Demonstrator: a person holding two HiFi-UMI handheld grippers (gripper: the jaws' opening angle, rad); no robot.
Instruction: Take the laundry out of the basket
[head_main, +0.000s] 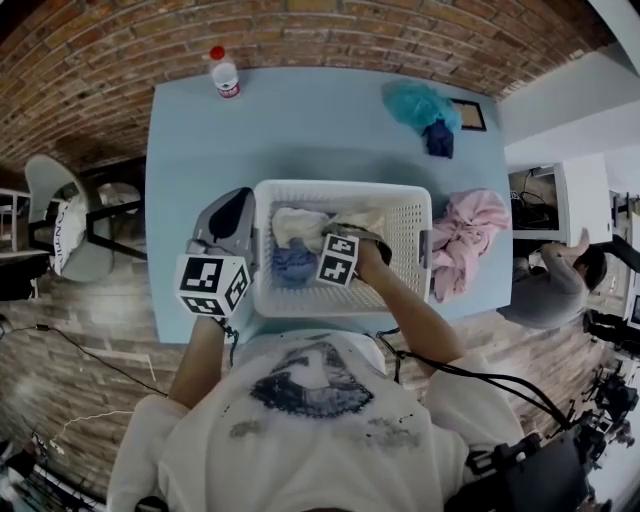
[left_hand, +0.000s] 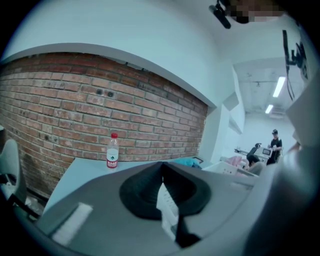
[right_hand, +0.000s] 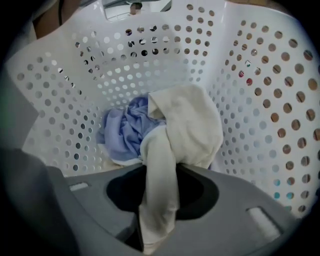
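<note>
The white basket (head_main: 340, 186) is set on the blue table (head_main: 300, 120), near the front edge. The right gripper (right_hand: 159, 200) is held down inside the basket, and its jaws are shut tight on a cream cloth (right_hand: 187, 132). A blue cloth (right_hand: 124, 134) is seen beside it at the bottom of the basket. The left gripper (left_hand: 161, 172) is held outside, just beside the basket's left wall, with its jaws pressed together and nothing in them. Pink clothes (head_main: 467, 238) are piled on the table against the basket's right side. A teal cloth (head_main: 418, 102) and a bottle (head_main: 224, 76) are seen at the far edge.
</note>
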